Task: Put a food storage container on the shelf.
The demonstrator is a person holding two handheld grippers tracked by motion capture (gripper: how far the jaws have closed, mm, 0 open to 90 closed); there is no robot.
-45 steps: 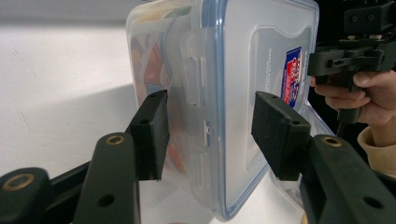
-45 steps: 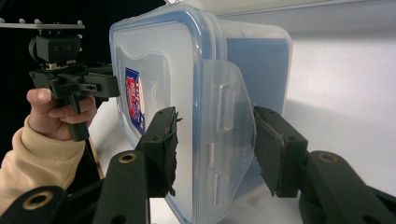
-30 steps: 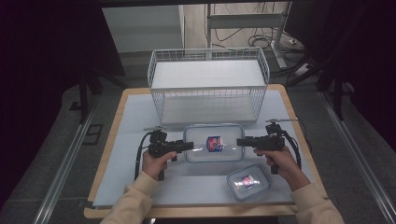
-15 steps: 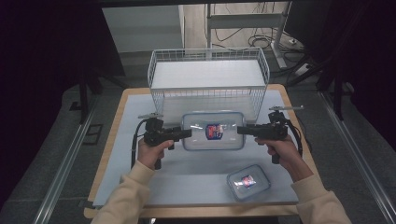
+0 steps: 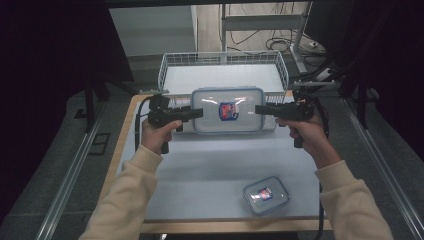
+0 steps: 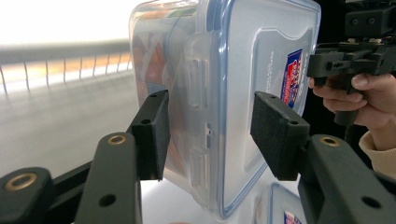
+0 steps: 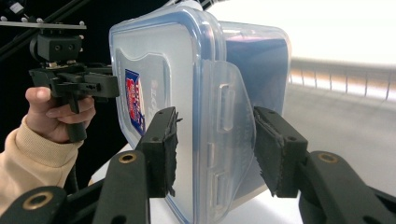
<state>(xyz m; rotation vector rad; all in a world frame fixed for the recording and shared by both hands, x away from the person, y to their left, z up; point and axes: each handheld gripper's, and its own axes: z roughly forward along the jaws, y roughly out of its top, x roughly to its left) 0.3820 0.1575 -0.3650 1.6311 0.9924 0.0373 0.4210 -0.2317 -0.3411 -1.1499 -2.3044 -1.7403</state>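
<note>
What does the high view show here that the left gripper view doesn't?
High view: the person's left hand and left sleeve, with the left gripper seen from outside. Left gripper view: the side latch of the large container close up, between that gripper's clamping jaws. Both: that container held up at each end, the right gripper, the small container.

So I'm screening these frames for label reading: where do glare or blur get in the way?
High view: glare streaks across the large container lid and the small container. Left gripper view: background washed out, basket wires blurred. Right gripper view: blown-out white top right.
</note>
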